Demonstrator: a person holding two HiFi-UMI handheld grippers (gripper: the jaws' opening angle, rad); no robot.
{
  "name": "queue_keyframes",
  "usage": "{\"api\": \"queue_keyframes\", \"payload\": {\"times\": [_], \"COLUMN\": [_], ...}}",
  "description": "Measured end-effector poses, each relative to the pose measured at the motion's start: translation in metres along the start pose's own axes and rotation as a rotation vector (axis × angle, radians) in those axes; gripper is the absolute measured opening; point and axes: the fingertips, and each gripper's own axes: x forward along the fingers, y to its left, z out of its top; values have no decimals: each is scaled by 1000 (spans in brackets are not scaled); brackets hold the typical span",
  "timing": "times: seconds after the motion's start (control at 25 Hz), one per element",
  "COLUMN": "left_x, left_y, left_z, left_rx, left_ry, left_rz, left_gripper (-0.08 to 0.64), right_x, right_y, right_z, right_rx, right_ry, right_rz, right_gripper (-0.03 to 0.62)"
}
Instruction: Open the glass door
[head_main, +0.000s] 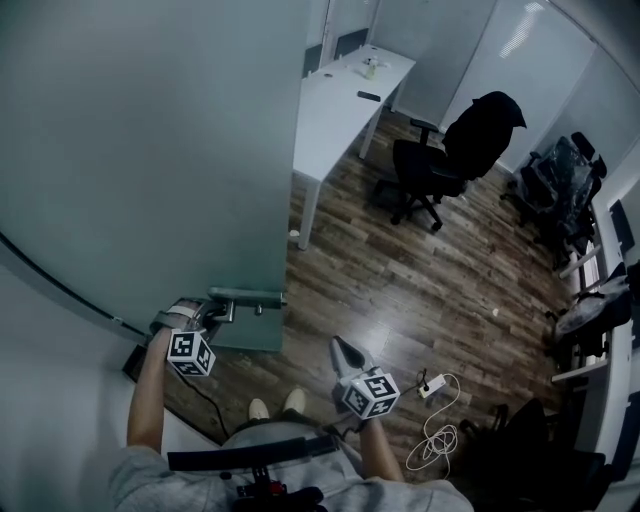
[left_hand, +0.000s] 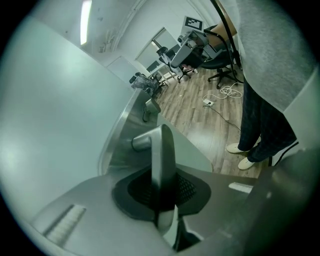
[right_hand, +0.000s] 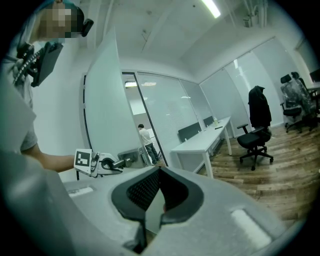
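Far left, the frosted glass door (head_main: 150, 150) fills your view. By the look of it, the leaf stands partly swung out over the wood floor (head_main: 400, 290). Your left gripper (head_main: 213, 312) is right at its free edge, jaws clenched on the metal door handle (left_hand: 161, 160), with the lever running straight through between the pads.

That grip is the weak spot. As the door travels its arc, the lever's angle to your wrist changes. Pull straight instead of following the curve and the smooth bar can slide out of the pads, or the lever can twist and pop free. Lose it and the door may drift on its own.

Below you, your shoes (head_main: 275, 405) sit near the door's bottom corner. Swing the leaf your way without stepping clear and it could clip your toes.

Moving right, your right gripper (head_main: 345, 352) hangs over the floor, jaws pressed together on nothing and well apart from the door. It's no help if the left slips.

Further right, a power strip (head_main: 432, 386) and its white cable (head_main: 438, 440) lie near your right foot. Step back blind and you can snag them. Beyond, the white tabletop (head_main: 335, 100) stands near the door's edge, so a hard shove could send the glass toward its leg.
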Motion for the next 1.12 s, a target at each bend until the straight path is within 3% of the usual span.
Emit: {"api": "queue_keyframes", "payload": {"times": [1.12], "left_x": [-16], "left_y": [-23], "left_z": [7], "left_rx": [44], "left_ry": [-32], "left_rz": [-15], "left_gripper": [49], "right_x": [-3], "right_y": [16], "right_z": [-17], "right_rx": [13], "right_ry": [6], "right_rz": [-28], "right_gripper": [2]}}
